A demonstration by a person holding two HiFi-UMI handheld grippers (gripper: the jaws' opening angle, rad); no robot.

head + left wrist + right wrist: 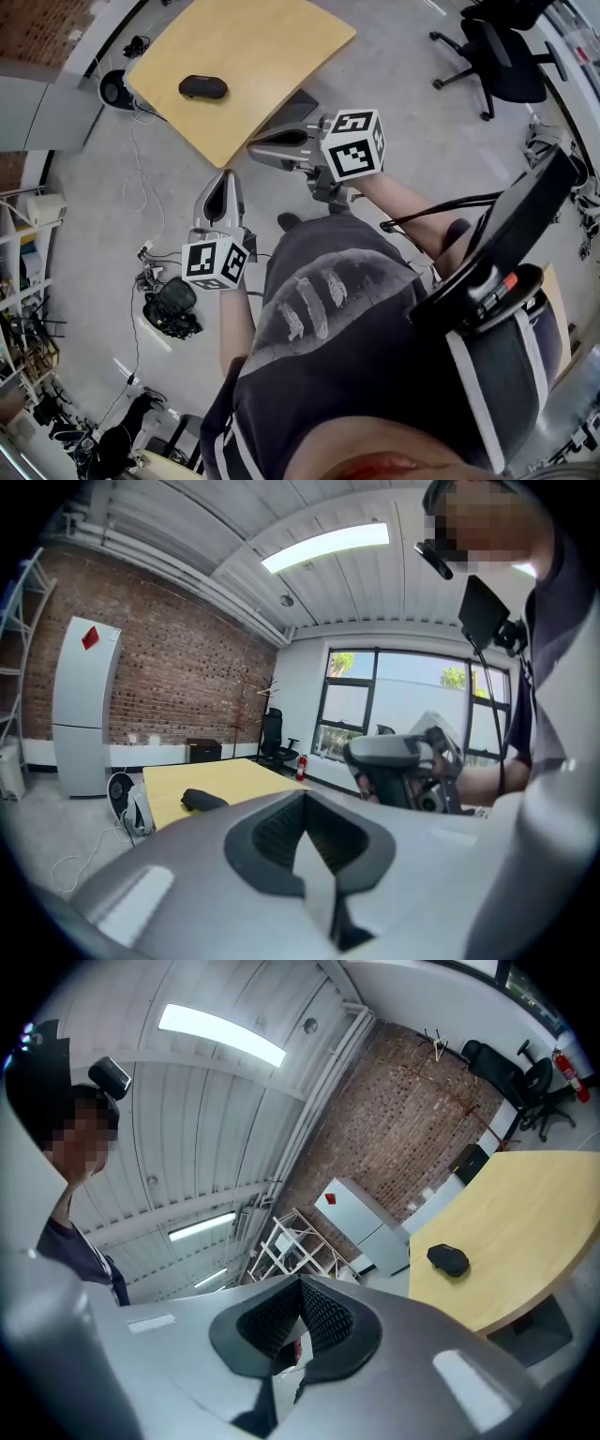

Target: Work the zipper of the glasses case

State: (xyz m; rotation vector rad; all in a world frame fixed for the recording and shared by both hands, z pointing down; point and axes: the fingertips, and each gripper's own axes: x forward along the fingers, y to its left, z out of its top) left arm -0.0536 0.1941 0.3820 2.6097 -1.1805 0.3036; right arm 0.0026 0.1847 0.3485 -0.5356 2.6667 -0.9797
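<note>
A black glasses case [202,87] lies alone on the light wooden table [272,56]; it also shows as a small dark shape [203,800] in the left gripper view and far off [448,1260] in the right gripper view. My left gripper [223,187] is shut and empty, held over the floor short of the table's near edge. My right gripper [259,150] is shut and empty too, near the table's corner, and shows as a grey body [398,761] in the left gripper view. Neither gripper touches the case.
A black office chair [497,56] stands at the far right. Cables and a dark bag [171,309] lie on the grey floor to the left, with a round fan [114,89] by the table. A white fridge [84,705] stands against the brick wall.
</note>
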